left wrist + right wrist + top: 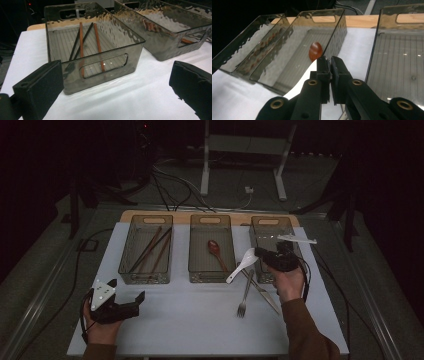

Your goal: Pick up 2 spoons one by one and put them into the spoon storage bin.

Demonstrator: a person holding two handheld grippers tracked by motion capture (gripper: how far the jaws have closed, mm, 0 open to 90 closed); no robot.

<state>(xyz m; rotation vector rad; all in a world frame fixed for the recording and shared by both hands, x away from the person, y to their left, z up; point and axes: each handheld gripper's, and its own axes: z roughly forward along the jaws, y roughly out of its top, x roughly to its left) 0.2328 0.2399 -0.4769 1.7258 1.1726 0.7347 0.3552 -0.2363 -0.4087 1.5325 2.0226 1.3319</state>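
Two black jaws of the right gripper (261, 254) pinch a smooth white plastic spoon (242, 265); left gripper (127, 292), at seven o'clock, gapes.

In the right gripper view, the spoon (305, 75) at lower centre is mostly hidden behind the right gripper (330, 65). In the left gripper view, the middle bin (175, 27) is cut off by the upper right edge, its contents blurred.

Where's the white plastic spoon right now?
High view, right of centre: the white plastic spoon is pinched in the right gripper, above the white mat between the middle smoked-plastic bin and the right-hand bin, just beyond the metal fork.
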